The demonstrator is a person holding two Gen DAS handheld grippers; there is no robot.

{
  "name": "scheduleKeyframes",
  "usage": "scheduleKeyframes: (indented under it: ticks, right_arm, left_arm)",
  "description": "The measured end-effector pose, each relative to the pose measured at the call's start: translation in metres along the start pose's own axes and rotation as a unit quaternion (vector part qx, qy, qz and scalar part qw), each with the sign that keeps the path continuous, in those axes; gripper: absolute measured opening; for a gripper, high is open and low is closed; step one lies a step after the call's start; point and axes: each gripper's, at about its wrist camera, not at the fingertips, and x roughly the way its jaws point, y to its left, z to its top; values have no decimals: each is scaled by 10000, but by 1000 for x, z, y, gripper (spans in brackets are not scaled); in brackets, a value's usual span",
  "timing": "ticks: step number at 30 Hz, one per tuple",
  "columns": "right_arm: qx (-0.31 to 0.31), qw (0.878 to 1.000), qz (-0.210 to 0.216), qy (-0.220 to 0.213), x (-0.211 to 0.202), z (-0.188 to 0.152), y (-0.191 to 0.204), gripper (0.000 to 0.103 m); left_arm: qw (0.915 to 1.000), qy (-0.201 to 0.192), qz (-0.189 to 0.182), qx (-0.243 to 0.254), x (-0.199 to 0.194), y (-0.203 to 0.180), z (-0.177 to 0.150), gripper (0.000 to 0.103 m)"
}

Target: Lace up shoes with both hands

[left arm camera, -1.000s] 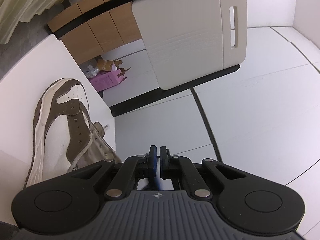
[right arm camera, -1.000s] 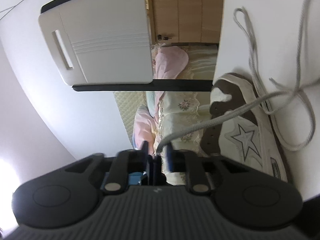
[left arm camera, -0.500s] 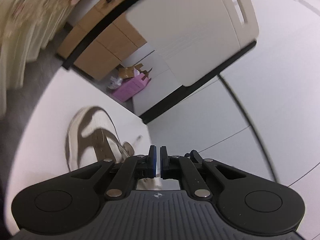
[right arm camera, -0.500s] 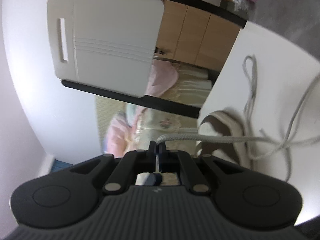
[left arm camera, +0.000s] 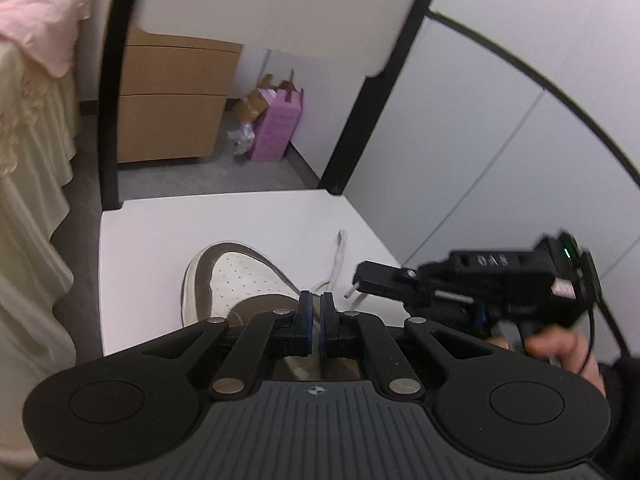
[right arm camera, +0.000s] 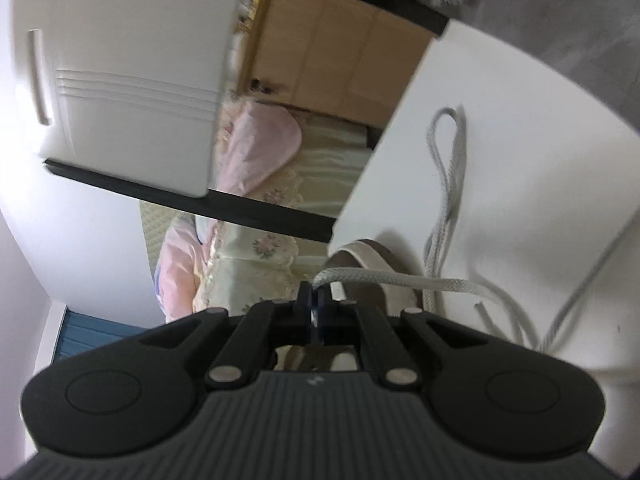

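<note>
Mid-lacing: my right claw pinches the shoelace taut at frame centre, left claw nearly shut and empty over the sneaker; next needs an eyelet.

Sneaker sits on the table, toe toward the far edge. Shoelace lies on the table just right of the sneaker. Right gripper right of the shoe, above the lace end. Beyond the table, on the floor: drawer cabinet at left, cardboard box right of it (small bag between them).
</note>
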Motion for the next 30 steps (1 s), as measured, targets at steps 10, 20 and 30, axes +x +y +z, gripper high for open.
scheduleKeyframes:
  ticks: [10, 20, 30]
  right_arm:
    - [91, 9996, 186, 181, 20, 18, 1, 4]
    - [939, 9953, 30, 231, 13, 11, -22, 4]
    - [1257, 9916, -4, 300, 8, 4, -30, 4]
  left_arm:
    - [9941, 647, 338, 808, 13, -32, 20, 4]
    - [9977, 480, 291, 370, 28, -33, 12, 5]
    - [9998, -21, 121, 141, 17, -11, 4, 4]
